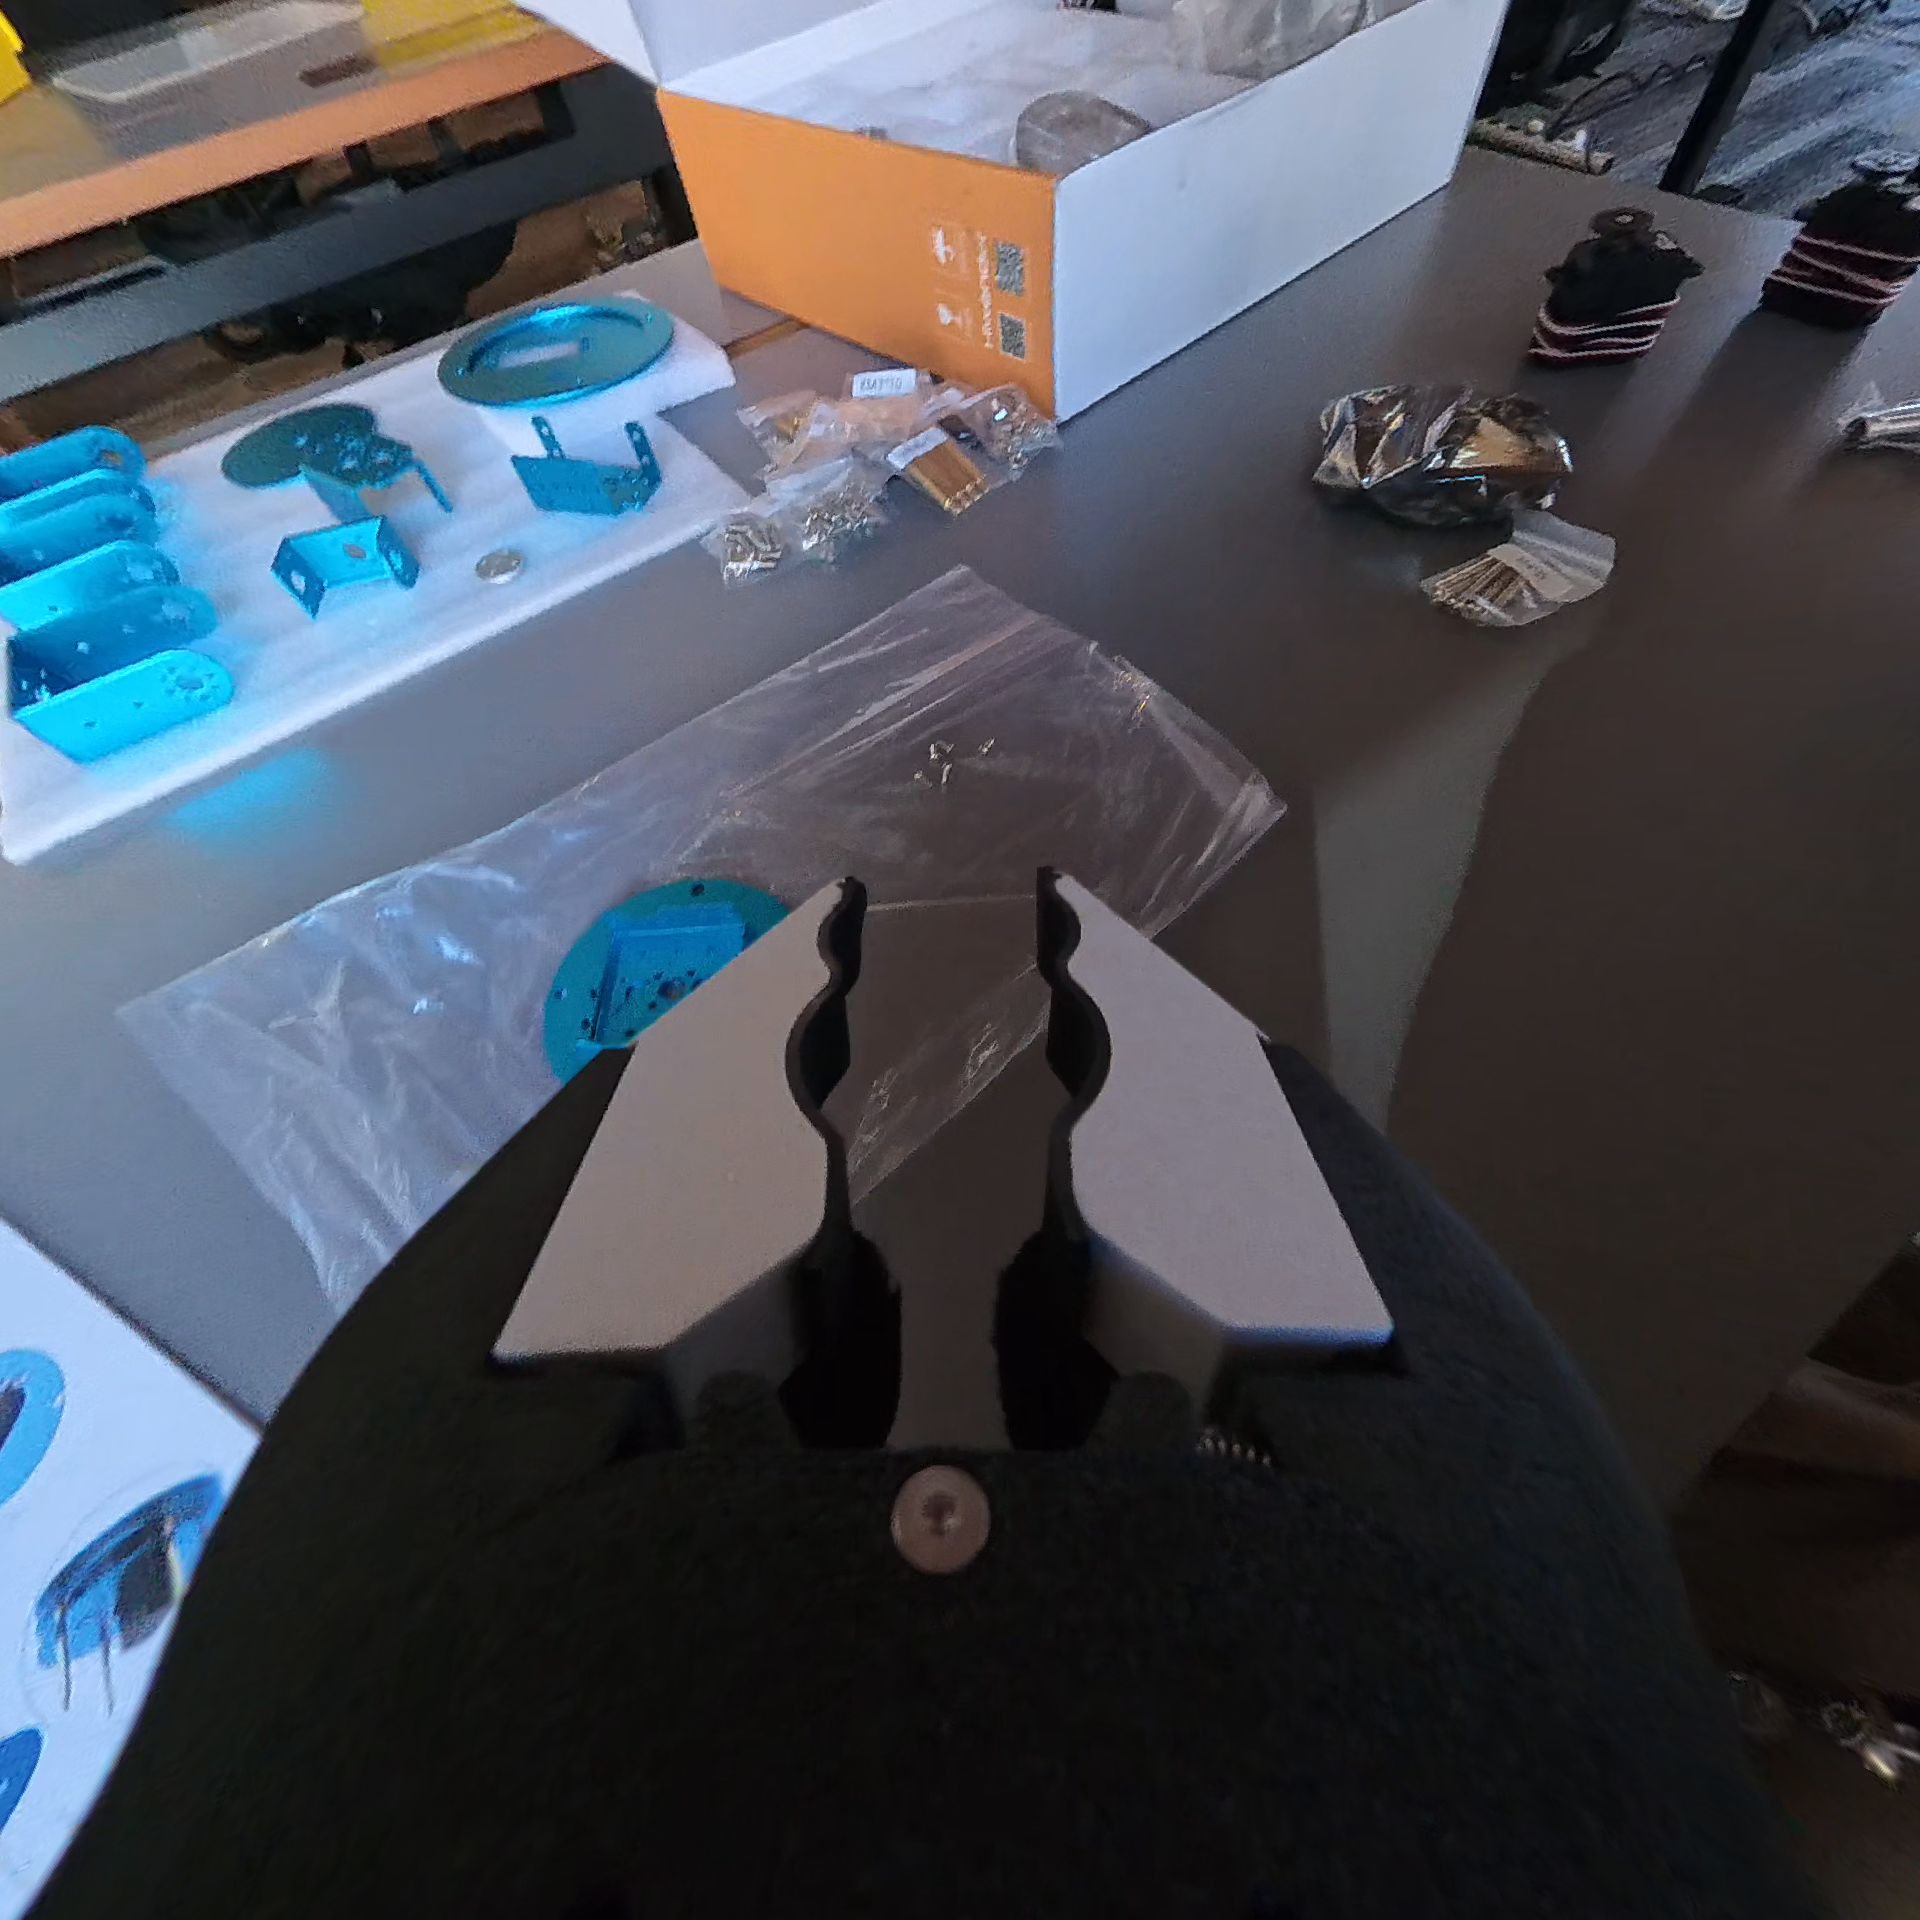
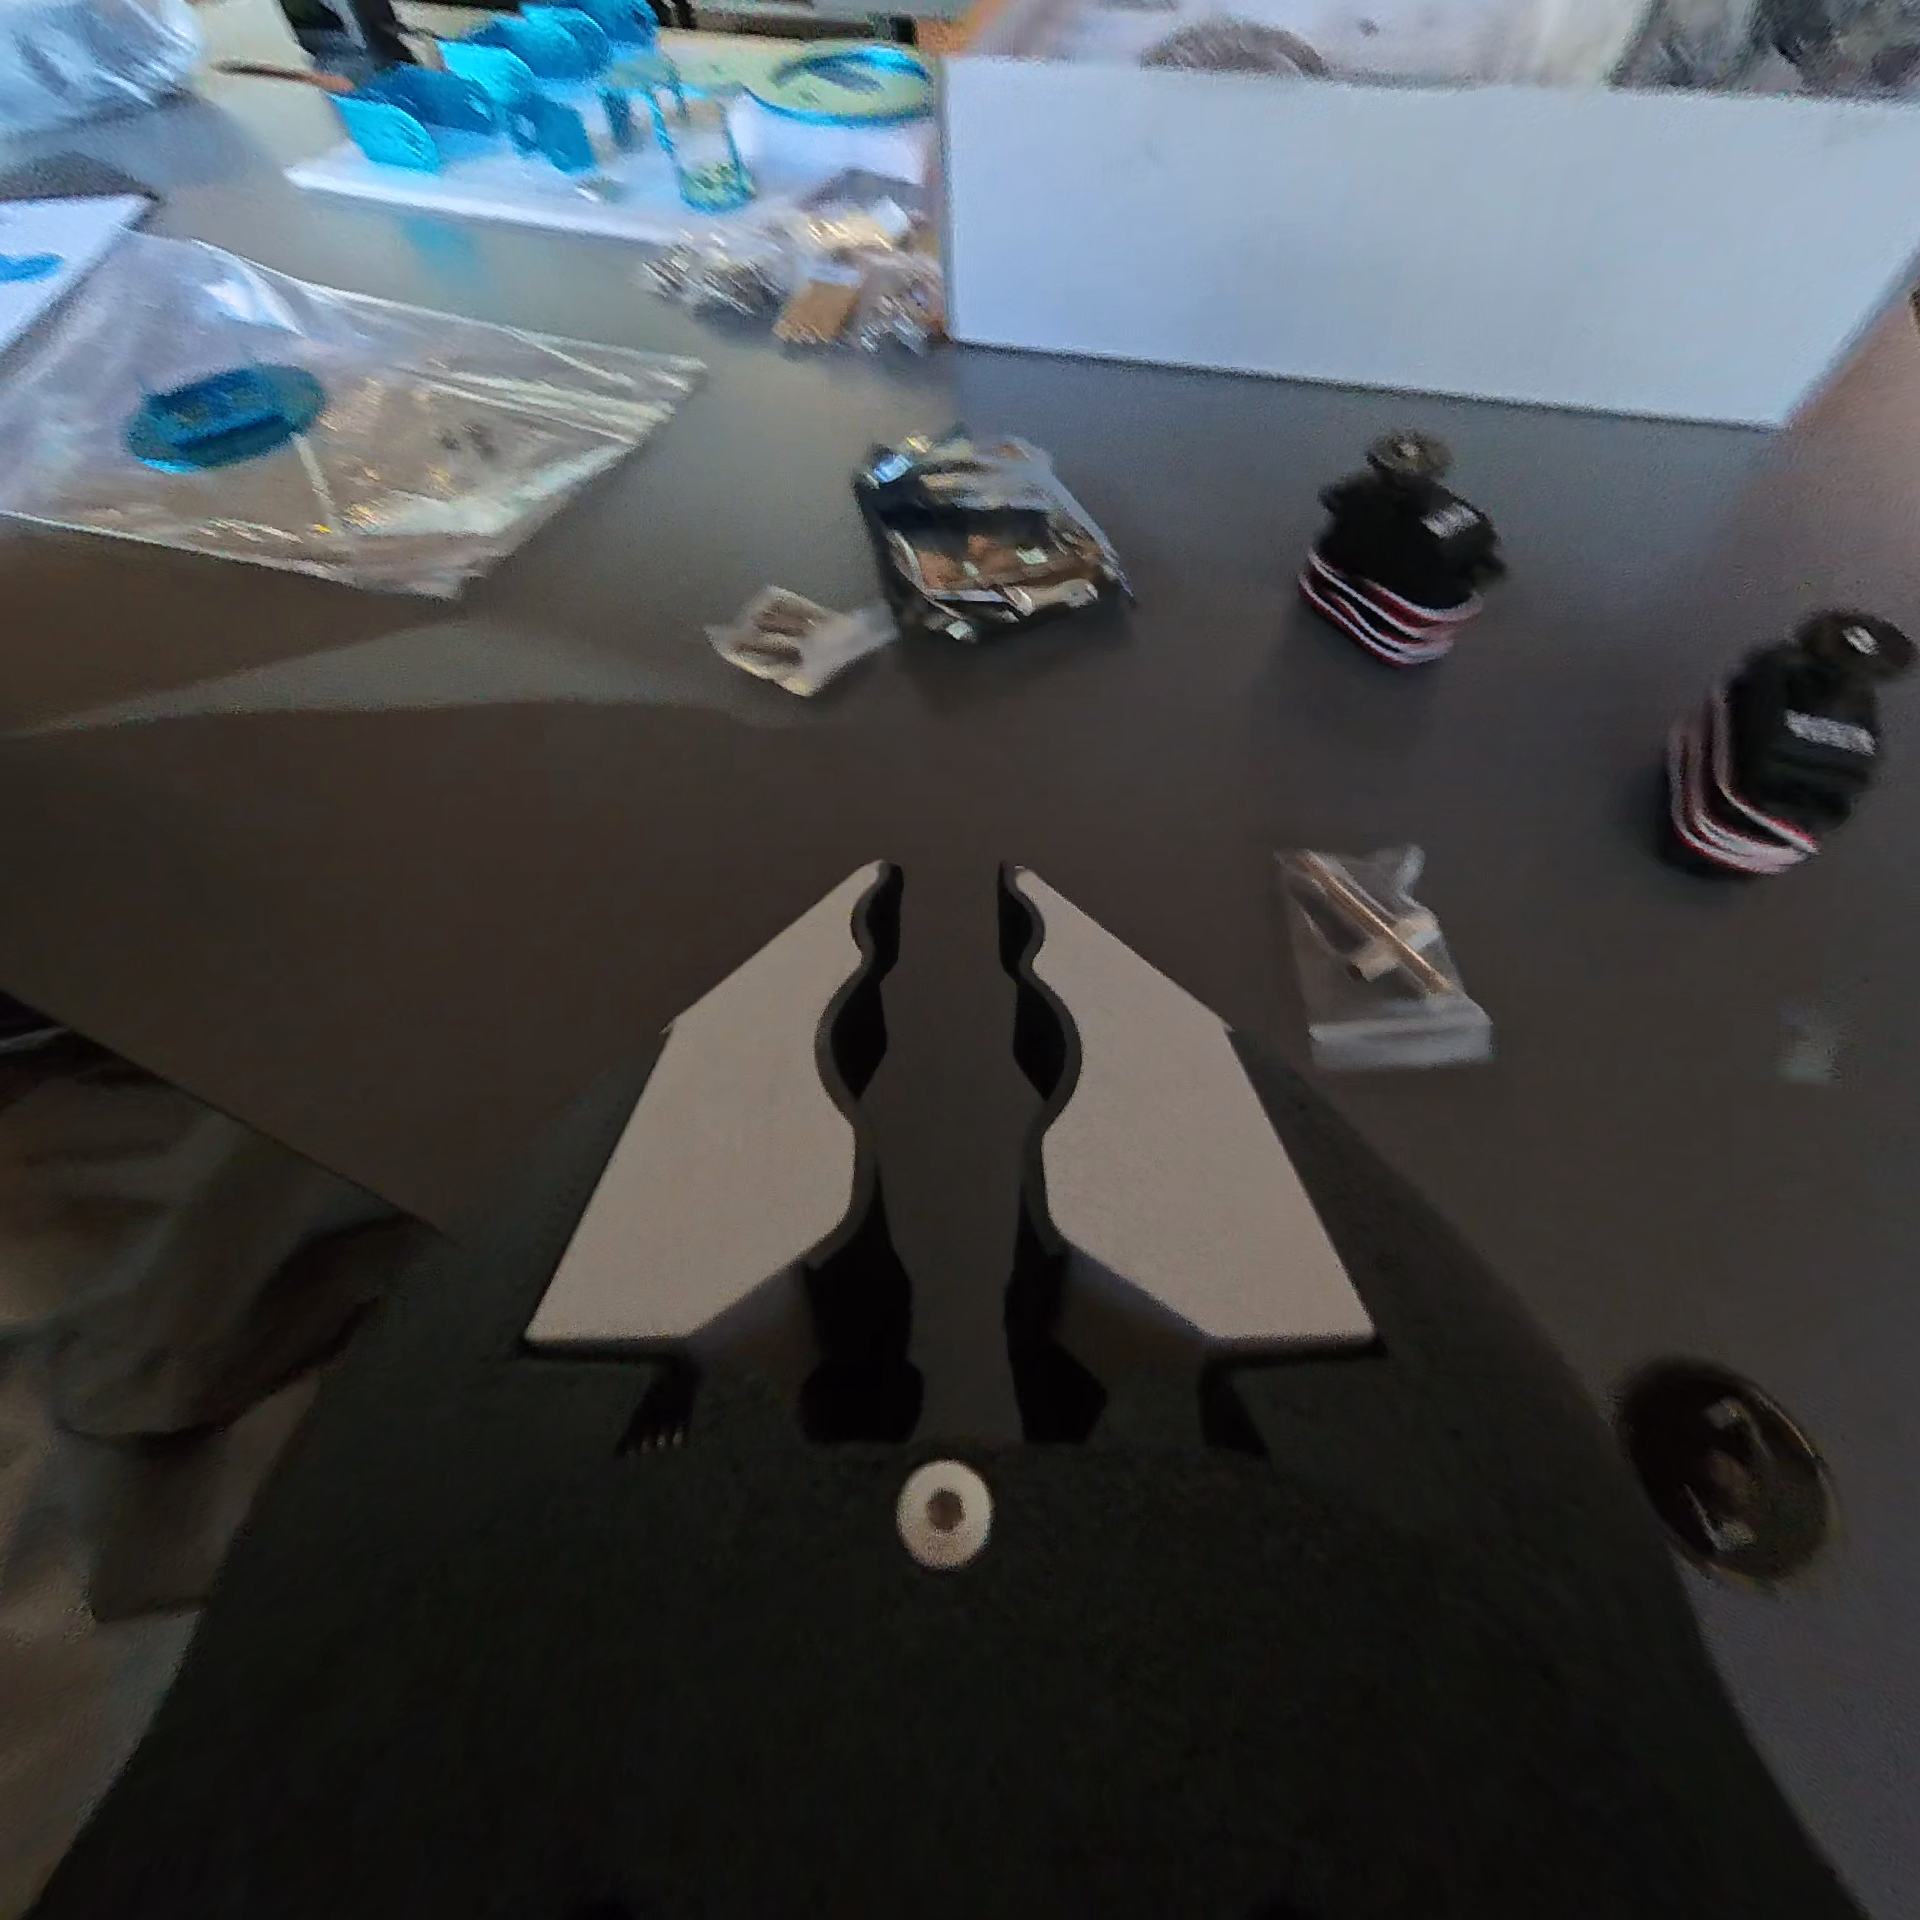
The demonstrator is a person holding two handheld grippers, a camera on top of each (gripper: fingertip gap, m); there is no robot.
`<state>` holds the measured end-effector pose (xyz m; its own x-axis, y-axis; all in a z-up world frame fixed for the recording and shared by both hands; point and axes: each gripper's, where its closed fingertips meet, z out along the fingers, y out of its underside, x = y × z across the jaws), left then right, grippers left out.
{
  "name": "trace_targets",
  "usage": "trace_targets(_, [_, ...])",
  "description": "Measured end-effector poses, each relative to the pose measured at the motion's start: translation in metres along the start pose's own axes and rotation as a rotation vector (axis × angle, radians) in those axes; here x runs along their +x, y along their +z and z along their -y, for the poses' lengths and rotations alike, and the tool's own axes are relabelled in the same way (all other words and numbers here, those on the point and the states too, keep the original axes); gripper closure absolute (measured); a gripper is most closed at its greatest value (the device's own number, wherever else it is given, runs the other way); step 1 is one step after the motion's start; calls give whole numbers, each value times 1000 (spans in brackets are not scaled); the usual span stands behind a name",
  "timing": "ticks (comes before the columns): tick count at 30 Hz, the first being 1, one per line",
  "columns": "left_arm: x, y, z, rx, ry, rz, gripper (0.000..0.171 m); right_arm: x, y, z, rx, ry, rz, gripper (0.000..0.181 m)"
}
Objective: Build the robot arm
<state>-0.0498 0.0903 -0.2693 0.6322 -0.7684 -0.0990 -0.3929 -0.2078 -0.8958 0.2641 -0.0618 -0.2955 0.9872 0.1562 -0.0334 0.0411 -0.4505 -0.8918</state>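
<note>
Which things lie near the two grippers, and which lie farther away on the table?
Near: left gripper, open, above clear plastic bag with blue round plate; right gripper, open, beside small bag of metal rods.
Farther: black servos, crumpled foil bag, blue brackets, orange-and-white box.

Blue brackets (image 1: 114,623); orange-and-white box (image 1: 935,239); grey table (image 1: 1558,831); clear bag (image 1: 727,883)

Glossy clear plastic bag (image 1: 727,894); matt grey table (image 1: 1558,831); blue metal brackets (image 1: 114,582).
</note>
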Motion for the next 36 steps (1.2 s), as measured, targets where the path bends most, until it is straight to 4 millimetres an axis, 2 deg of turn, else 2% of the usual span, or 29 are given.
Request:
trace_targets(6, [-31, -27, -14, 19, -66, 86, 139, -28, 26, 37, 34, -86, 85, 164])
trace_targets(12, [-66, -62, -40, 43, -169, 155, 140, -64, 59, 71, 25, -212, 125, 164])
trace_targets(16, [-86, -82, -54, 50, -234, 168, 140, -94, 81, 82, 29, -240, 169, 164])
trace_targets(21, [-103, -98, -65, 42, -244, 186, 140, -129, 104, 84, 12, -279, 212, 164])
trace_targets(29, [-109, -101, -74, 37, -265, 162, 140, -161, 120, 88, -17, -298, 282, 158])
trace_targets(33, [-93, -91, -75, 19, -268, 70, 137, -194, 133, 97, -16, -363, 442, 148])
trace_targets(36, [-85, -80, -75, 0, -237, 28, 136, -216, 150, 100, -45, -396, 552, 137])
